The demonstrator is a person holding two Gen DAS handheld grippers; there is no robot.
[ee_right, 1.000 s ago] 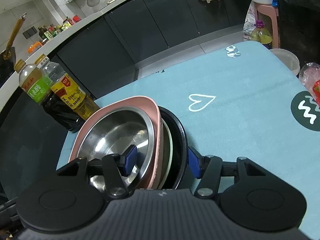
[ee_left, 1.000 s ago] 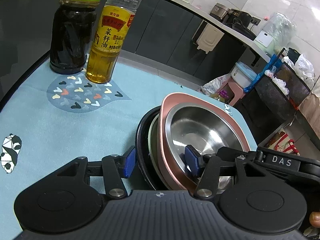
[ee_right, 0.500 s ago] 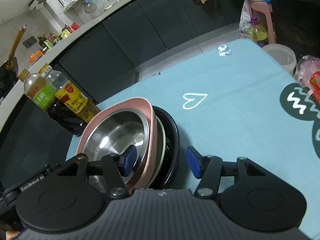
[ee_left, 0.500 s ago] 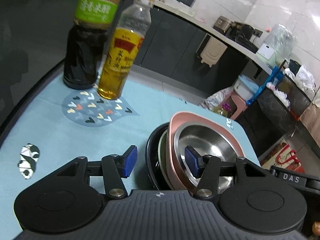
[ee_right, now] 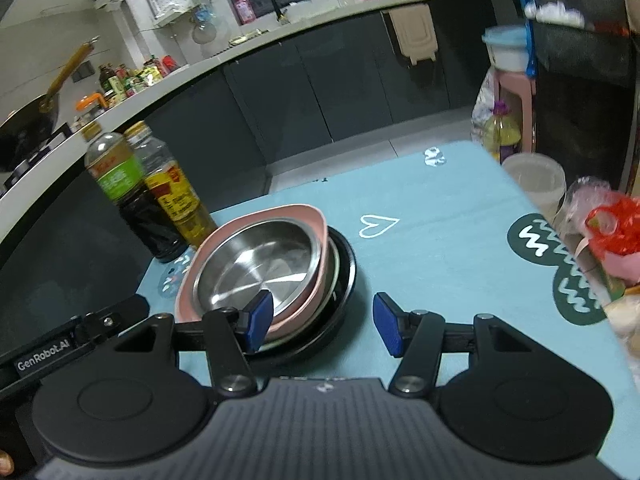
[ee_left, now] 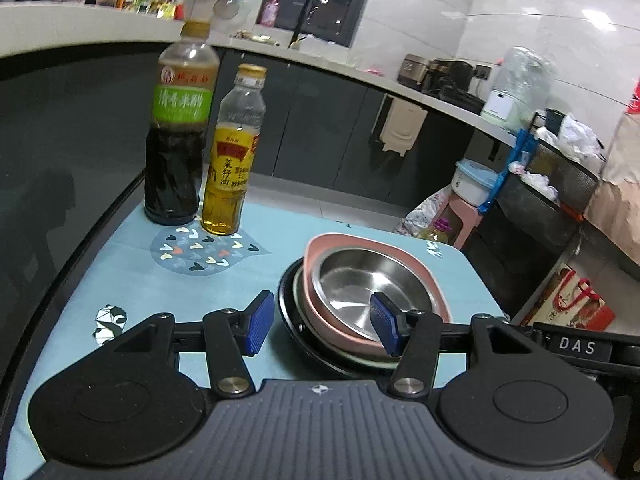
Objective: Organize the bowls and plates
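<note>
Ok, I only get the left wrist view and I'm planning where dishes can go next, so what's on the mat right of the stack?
Observer: Right of the stacked dishes the blue mat lies bare up to a white heart outline.
Operator: Anything at its far right edge?
Observer: A red plastic bag sits there, over a dark green wavy patch.
Operator: And the right gripper?
Observer: The right gripper is open, holding nothing, one finger over the steel bowl.

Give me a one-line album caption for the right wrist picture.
Open right gripper above a stack: steel bowl in pink dish on a black plate, two bottles behind.
</note>
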